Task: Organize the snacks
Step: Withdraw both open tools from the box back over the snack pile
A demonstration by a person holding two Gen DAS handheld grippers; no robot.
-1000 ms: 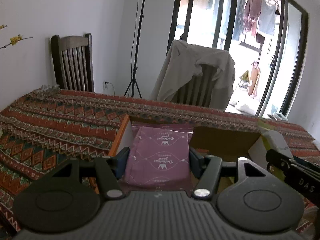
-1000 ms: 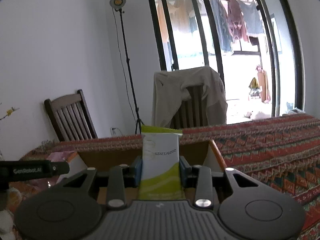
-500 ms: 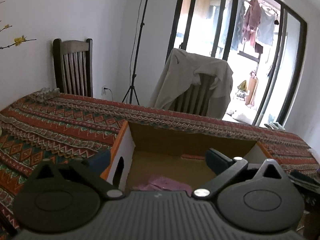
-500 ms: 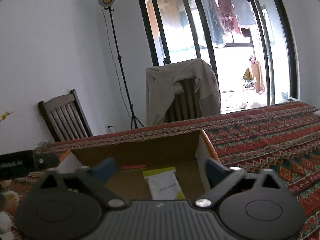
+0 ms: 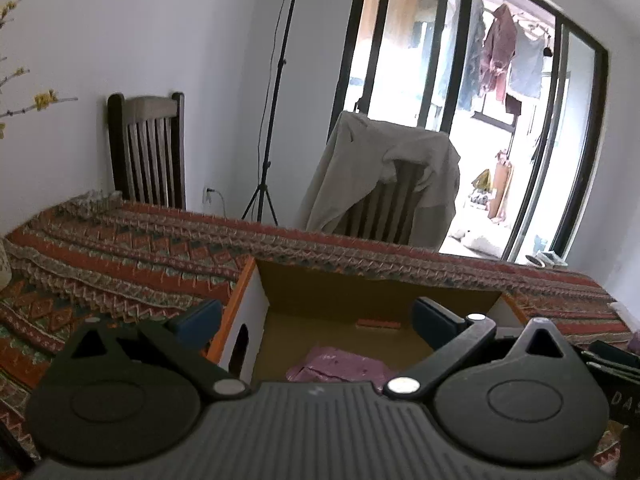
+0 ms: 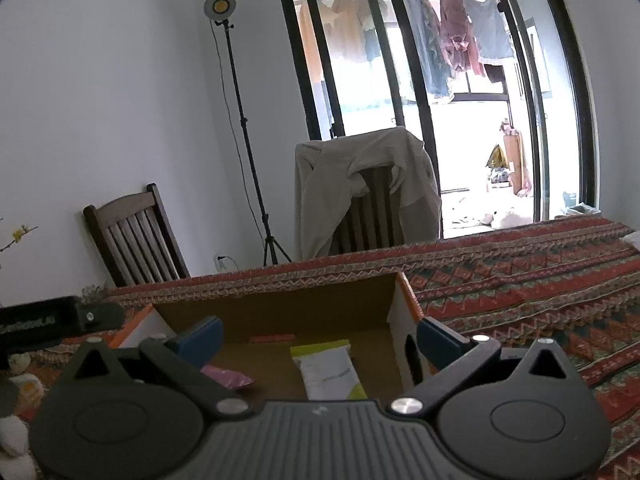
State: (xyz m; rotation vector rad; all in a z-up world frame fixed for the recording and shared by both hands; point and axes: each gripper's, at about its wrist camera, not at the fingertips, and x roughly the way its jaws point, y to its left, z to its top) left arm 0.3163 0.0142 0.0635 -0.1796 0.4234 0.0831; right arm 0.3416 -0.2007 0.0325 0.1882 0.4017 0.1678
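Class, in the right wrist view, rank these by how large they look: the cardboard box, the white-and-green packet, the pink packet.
1. cardboard box, by far the largest.
2. white-and-green packet, lying inside it.
3. pink packet, though the gripper's finger hides part of it, so its true size is unsure.

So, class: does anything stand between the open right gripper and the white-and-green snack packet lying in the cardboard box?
Nothing visible does. The right gripper hangs open above the white-and-green snack packet in the cardboard box.

Both let go! The left hand-held gripper [image 5: 316,320] has spread wide, pink packet [image 5: 340,364] now in the box [image 5: 360,292]; the right hand-held gripper [image 6: 318,338] too, green-and-white packet [image 6: 332,372] dropped inside.
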